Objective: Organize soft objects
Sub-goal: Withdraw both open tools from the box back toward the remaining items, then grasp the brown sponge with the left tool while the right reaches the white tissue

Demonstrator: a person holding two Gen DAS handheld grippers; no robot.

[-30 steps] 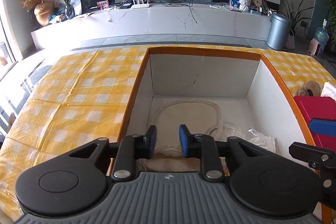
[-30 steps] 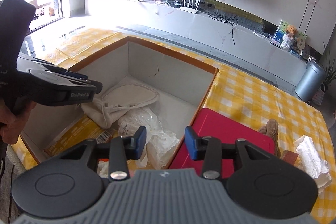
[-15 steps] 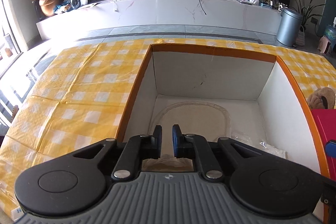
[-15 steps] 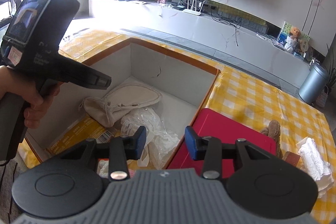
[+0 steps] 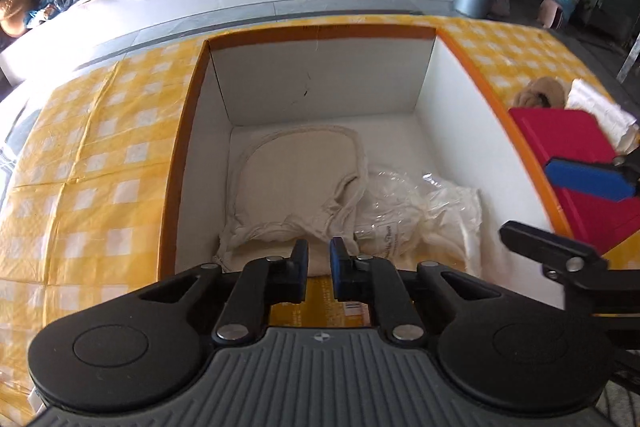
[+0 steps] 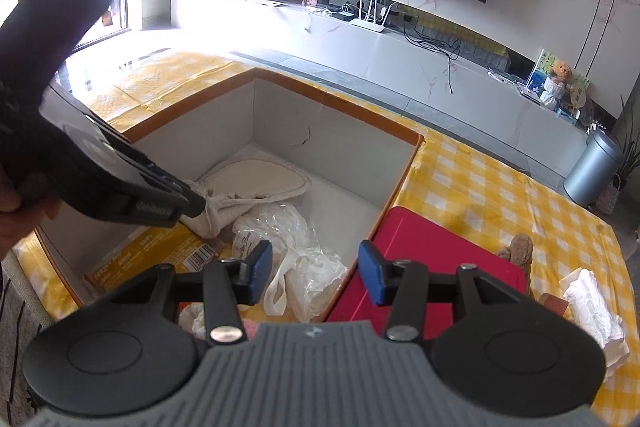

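A cream cloth bag [image 5: 296, 179] lies on the floor of the orange-rimmed white box [image 5: 320, 31]. A clear plastic packet of white fabric [image 5: 416, 215] sits to its right. My left gripper [image 5: 319, 259] points down into the box. Its jaws are closing to a narrow gap over the bag's near edge. In the right wrist view its fingertips [image 6: 192, 203] touch the bunched end of the cream cloth bag [image 6: 256, 183]. My right gripper [image 6: 316, 275] hangs above the box's near right corner. Its jaws are opening and hold nothing.
A red lid [image 6: 432, 251] lies beside the box on the yellow checked tablecloth [image 6: 500, 195]. A brown plush [image 6: 520, 251] and a white towel [image 6: 592, 303] rest past it. A yellow packet [image 6: 160, 247] lies on the box floor near me. A hand [image 6: 24, 203] holds the left gripper.
My left gripper tipped downward and sank toward the near end of the cream bag. The right gripper's jaws spread wider while it stayed in place.
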